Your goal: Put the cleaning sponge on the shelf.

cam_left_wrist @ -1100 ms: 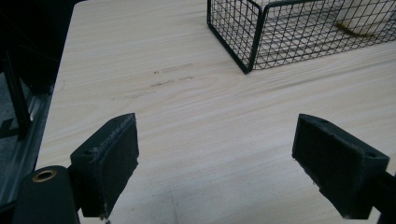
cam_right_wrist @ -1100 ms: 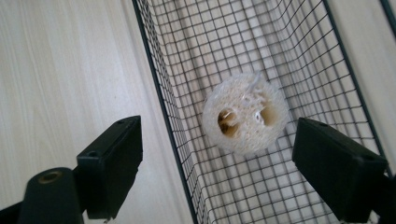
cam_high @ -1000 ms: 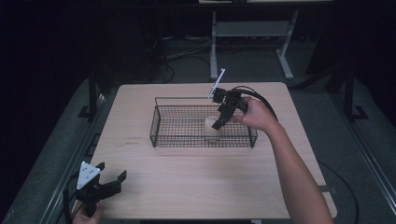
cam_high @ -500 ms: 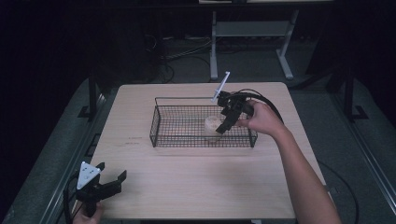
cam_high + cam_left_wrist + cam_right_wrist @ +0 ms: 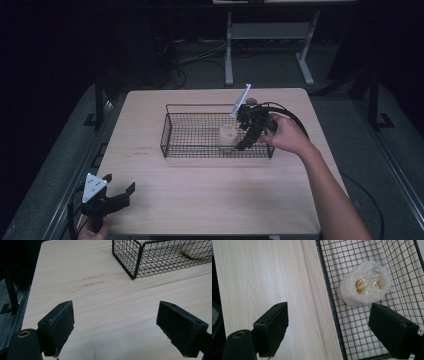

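Note:
A black wire basket [image 5: 190, 131] stands on the middle of the wooden table [image 5: 215, 200]. A pale round loofah piece [image 5: 227, 136] lies inside it near the front wall. My right gripper [image 5: 243, 142] hangs just right of the loofah, open and apart from it. In the right gripper view the loofah [image 5: 365, 286] lies on the mesh ahead of the open right gripper [image 5: 329, 315], whose jaws straddle the basket wall [image 5: 329, 302]. My left gripper [image 5: 120, 184] rests open at the table's near left corner. The left gripper [image 5: 116, 315] has bare wood between its jaws.
A basket corner [image 5: 135, 265] and the loofah [image 5: 197, 250] show far ahead in the left gripper view. A white rod [image 5: 241, 100] sticks up from the right gripper. A metal stand [image 5: 230, 50] and cables lie on the dark floor behind the table.
My right gripper has drawn back a little toward the near right side of the basket. The loofah stays where it was. The left gripper has not moved.

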Action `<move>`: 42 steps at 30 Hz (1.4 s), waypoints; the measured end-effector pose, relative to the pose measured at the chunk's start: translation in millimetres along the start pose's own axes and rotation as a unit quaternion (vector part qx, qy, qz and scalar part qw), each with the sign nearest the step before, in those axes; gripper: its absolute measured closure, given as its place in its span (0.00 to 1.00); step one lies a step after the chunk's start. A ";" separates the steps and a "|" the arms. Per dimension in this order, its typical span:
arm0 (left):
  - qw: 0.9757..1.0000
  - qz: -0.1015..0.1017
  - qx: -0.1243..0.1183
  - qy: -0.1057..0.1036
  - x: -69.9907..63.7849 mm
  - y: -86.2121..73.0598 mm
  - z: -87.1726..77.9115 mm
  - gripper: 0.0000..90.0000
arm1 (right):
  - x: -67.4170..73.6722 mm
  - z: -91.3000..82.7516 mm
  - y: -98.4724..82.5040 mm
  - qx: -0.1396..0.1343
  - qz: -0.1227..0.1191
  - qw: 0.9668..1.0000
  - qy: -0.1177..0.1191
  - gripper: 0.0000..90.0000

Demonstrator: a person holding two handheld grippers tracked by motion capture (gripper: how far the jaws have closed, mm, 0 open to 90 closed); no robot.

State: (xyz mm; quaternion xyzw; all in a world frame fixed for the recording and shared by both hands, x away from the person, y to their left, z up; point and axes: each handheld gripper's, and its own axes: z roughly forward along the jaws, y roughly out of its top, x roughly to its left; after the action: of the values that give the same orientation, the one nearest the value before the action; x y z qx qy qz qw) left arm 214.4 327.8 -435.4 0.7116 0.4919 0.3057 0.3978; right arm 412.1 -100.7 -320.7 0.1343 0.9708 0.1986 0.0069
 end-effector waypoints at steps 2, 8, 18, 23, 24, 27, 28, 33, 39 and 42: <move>1.000 0.000 0.000 0.000 0.2 0.0 -0.3 0.15 | 2.3 -0.3 -2.8 -0.002 -0.003 1.000 0.000 0.18; 1.000 -0.001 0.000 -0.001 0.0 -0.1 0.6 0.15 | 8.9 2.2 -8.9 -0.009 -0.001 1.000 0.008 0.18; 1.000 0.001 0.000 -0.002 0.1 -0.1 0.3 0.15 | 19.3 10.3 -13.2 -0.007 -0.007 1.000 0.014 0.17; 1.000 0.000 0.000 -0.002 0.1 -0.3 0.4 0.15 | 22.7 17.7 -15.6 -0.001 -0.008 1.000 0.019 0.17; 1.000 0.000 0.000 -0.002 0.3 -0.2 0.2 0.15 | 23.5 19.0 -16.4 -0.002 -0.007 1.000 0.020 0.17; 1.000 -0.001 0.000 -0.002 0.3 -0.3 0.4 0.15 | 24.9 22.9 -18.7 0.002 -0.009 1.000 0.022 0.17; 1.000 -0.001 0.001 -0.001 0.3 -0.4 0.4 0.15 | 25.4 23.9 -19.4 0.002 -0.009 1.000 0.021 0.17; 1.000 0.001 0.002 -0.004 -0.4 -0.3 0.9 0.15 | 29.8 28.0 -23.9 -0.004 -0.009 1.000 0.026 0.17; 1.000 0.004 0.002 -0.006 -2.1 0.1 1.5 0.15 | 34.6 33.0 -30.0 -0.006 -0.009 1.000 0.028 0.18; 1.000 0.006 0.005 -0.006 -2.4 -0.1 2.4 0.15 | 36.2 37.1 -34.5 -0.003 -0.005 0.999 0.032 0.17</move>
State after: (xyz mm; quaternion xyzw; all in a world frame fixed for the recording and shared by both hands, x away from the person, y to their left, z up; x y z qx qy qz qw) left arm 215.5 324.9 -436.7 0.7182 0.4873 0.3011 0.3951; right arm 370.7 -107.5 -366.8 0.1229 0.9707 0.2052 -0.0225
